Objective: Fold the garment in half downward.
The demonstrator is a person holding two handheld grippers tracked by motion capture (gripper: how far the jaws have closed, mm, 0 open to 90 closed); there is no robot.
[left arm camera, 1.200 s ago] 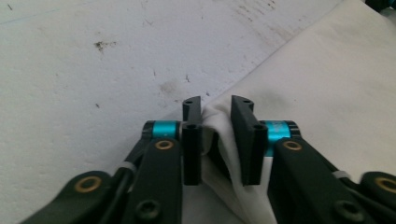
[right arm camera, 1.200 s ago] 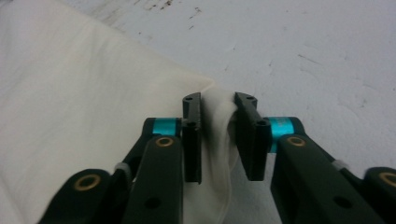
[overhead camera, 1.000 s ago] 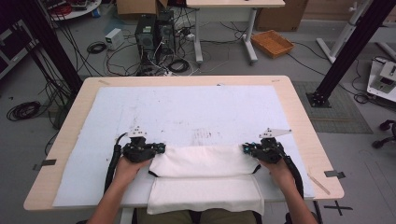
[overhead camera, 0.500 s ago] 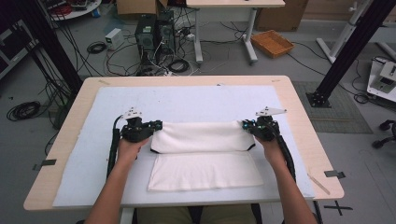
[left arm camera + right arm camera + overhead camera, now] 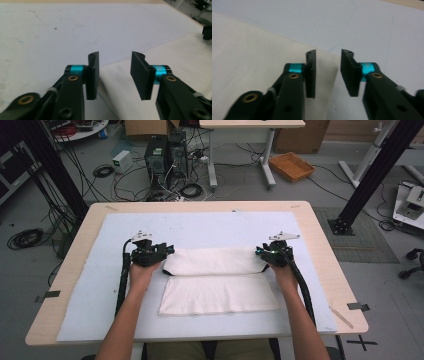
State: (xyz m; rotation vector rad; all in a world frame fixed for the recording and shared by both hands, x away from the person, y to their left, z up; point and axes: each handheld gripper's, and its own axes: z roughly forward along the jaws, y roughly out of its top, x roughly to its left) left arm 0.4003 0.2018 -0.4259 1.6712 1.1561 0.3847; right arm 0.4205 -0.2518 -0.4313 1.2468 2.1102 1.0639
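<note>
Table [image 5: 320, 220]: light wooden top.

Mat [image 5: 210, 227]: pale blue-white sheet covering most of the tabletop and reaching close to its near edge.

Cloth [image 5: 217, 292]: cream fabric lying on the mat toward the tabletop's near edge, midway between the left and right edges. Its near portion lies flat. Its far portion is doubled over into a band [image 5: 215, 261] whose ends reach the two grippers.

Left gripper [image 5: 167, 251]: at the band's left end, toward the tabletop's left edge. Jaws have just been opening and now stand moderately apart. In the left gripper view [image 5: 114, 75] the cloth's corner lies on the mat below the gap, with neither pad pressing on it.

Right gripper [image 5: 261, 252]: at the band's right end. Jaws have likewise just been opening, to a middling width. In the right gripper view [image 5: 327, 75] the cloth's side edge runs under the gap, unpinched.

Handling note: the step in hand reads as letting go of a finished fold. Likely best practice:
- Open both sides fully before moving.
- Lift straight up and clear so no pad snags the top layer.
- Keep both ends level so the doubled edge stays square with the layer beneath.
</note>
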